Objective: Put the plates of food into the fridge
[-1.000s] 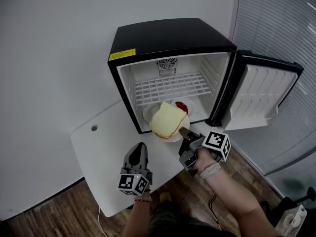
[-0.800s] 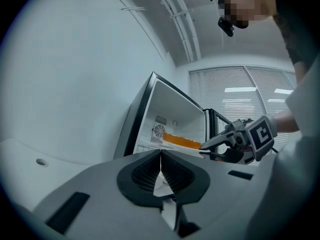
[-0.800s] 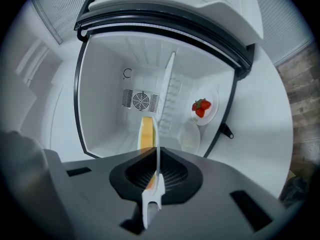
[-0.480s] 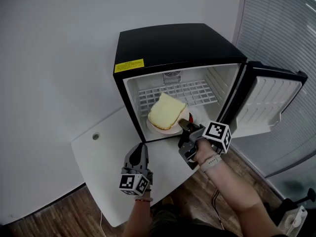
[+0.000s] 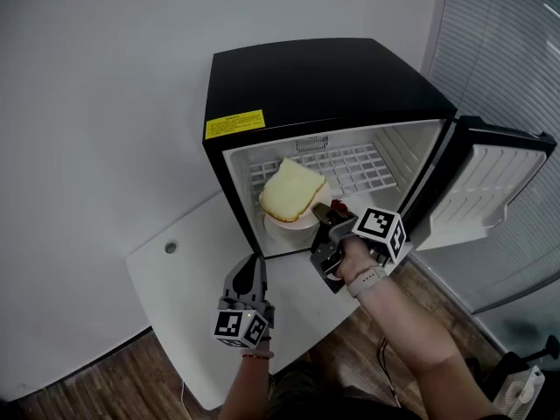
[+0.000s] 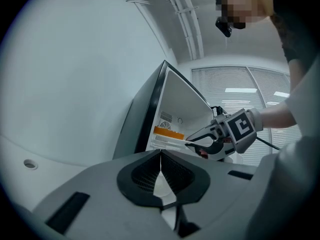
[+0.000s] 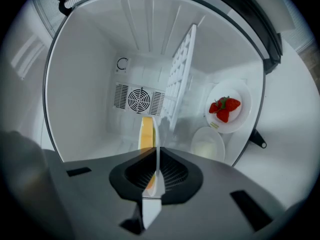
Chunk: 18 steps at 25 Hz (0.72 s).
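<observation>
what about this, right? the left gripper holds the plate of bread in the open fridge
No: it's the right gripper that holds the plate of bread in the open fridge. The right gripper view shows its jaws clamped on the plate's rim.

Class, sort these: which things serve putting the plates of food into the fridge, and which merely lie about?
Job: fridge, bread plate, strawberry plate, right gripper gripping the bread plate.
Lying about: table, window blinds, shut left gripper.

An office, by its blinds (image 5: 503, 51) and mini-fridge (image 5: 306, 81).
</observation>
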Tool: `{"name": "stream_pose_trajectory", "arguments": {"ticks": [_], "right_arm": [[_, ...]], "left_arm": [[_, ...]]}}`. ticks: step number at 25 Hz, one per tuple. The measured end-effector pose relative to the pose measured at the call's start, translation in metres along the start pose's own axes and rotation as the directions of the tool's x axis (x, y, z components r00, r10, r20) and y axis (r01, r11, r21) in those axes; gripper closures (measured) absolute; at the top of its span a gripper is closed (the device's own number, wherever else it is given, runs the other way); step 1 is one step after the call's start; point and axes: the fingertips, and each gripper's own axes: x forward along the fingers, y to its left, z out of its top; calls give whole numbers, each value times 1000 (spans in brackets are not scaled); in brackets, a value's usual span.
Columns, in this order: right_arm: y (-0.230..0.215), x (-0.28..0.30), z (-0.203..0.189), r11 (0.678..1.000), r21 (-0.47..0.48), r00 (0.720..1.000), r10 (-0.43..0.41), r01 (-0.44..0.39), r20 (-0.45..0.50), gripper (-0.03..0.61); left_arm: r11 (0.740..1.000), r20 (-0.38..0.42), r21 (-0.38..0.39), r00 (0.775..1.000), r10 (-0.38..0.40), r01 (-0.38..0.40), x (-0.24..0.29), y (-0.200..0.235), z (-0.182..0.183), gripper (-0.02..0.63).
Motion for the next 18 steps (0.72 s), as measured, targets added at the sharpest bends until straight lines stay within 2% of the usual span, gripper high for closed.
{"name": "stream_pose_trajectory", "arguments": {"ticks": [9,18], "right_arm": [[-3,19,-4,999,29,1000,-20,19,16,561],[-3,23,-4,997,38,996,-64,61,69,561]], "left_arm": [[999,16,23,1000,22,-23,9,12,5,604],[998,14,9,998,59,-59,5,30,3,604]]}}
